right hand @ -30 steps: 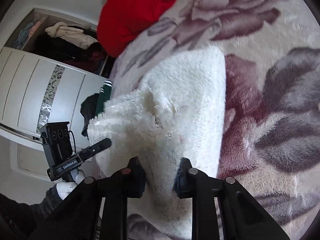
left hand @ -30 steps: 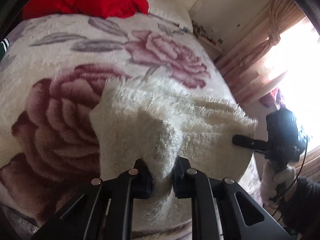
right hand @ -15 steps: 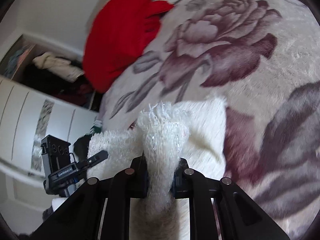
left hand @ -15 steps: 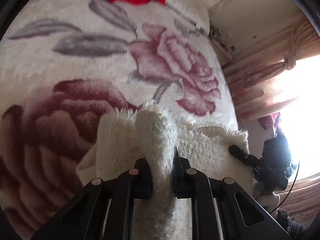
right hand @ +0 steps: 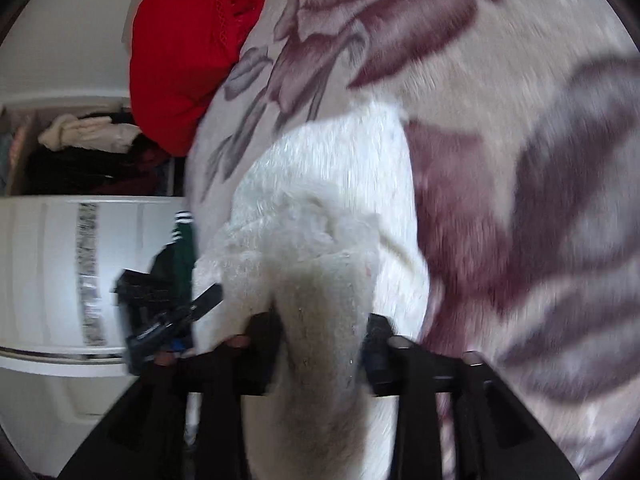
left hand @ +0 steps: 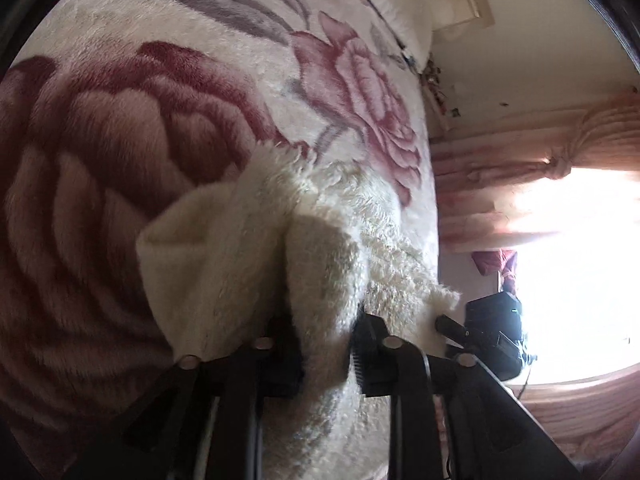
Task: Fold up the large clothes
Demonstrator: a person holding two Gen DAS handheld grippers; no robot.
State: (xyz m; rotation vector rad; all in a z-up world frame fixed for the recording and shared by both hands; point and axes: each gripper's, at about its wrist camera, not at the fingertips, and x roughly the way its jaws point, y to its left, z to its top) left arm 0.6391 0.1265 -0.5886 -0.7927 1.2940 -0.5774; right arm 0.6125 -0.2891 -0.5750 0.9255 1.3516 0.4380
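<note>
A fluffy white garment (left hand: 248,248) lies partly folded on the bed's rose-patterned blanket (left hand: 100,152). My left gripper (left hand: 326,344) is shut on a thick fold of the garment at its near edge. My right gripper (right hand: 324,332) is shut on another fold of the same garment (right hand: 332,184). Each gripper shows in the other's view: the right one (left hand: 490,330) at the garment's right end, the left one (right hand: 160,316) at its left end. The garment's part under the grippers is hidden.
A red garment (right hand: 188,52) lies at the head of the bed. An open wardrobe (right hand: 80,148) with clothes and white doors stands beside the bed. A dark striped garment (right hand: 178,252) hangs at the bed's edge. Pink curtains (left hand: 520,184) and a bright window are on the other side.
Both grippers, still shut on the white garment, have moved forward over the bed and carried its near edge toward the far edge. The right wrist view is now blurred by motion.
</note>
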